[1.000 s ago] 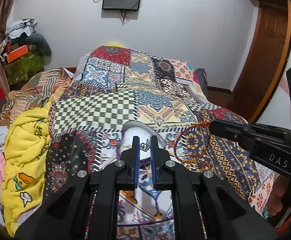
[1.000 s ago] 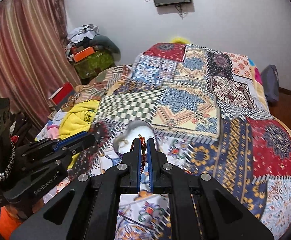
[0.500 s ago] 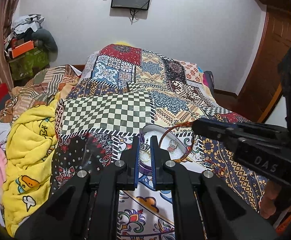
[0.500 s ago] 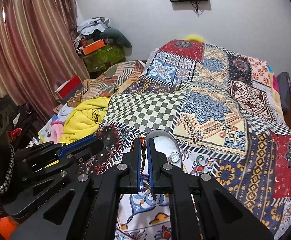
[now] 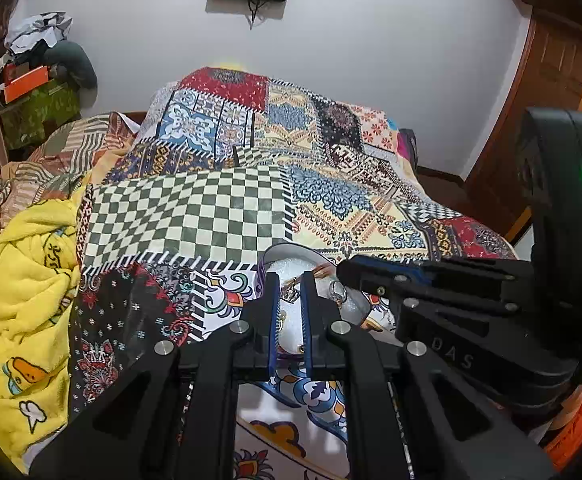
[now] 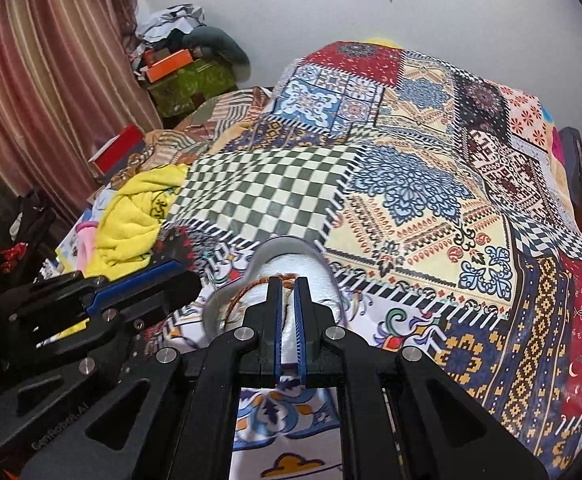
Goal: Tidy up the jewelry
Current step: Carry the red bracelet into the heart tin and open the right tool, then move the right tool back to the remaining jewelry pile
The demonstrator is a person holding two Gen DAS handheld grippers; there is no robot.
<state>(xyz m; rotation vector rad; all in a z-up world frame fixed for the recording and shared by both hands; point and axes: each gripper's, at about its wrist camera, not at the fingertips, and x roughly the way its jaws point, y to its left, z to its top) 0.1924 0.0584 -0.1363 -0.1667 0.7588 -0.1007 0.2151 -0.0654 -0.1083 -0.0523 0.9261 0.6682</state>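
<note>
Over the heart-shaped jewelry box (image 6: 291, 256), which sat open on the patchwork bedspread (image 6: 411, 200), you had both tools at work. Your right gripper (image 6: 289, 284) hung just above the box's white lining with its jaws drawn nearly together, pinching the reddish-brown beaded bracelet (image 6: 247, 292); the loop trailed out to the left of the fingers and drooped onto the lining near the box's left rim. Your left gripper (image 5: 289, 280) stood at the near side of the box with only a narrow gap between its fingers, and I could not tell whether it gripped anything; a small crown-shaped ring (image 5: 289, 293) showed in that gap, seemingly lying on the lining beyond. A second ring (image 5: 338, 290) lay in the box just right of it, beside your right tool's tip. You seemed to be at the placing step, with the bracelet brought to the box but not yet let go. The next move likely called for lowering it until the whole loop rested inside the rim, then easing the right jaws apart and lifting straight up, so the beads would not snag and drag out.
</note>
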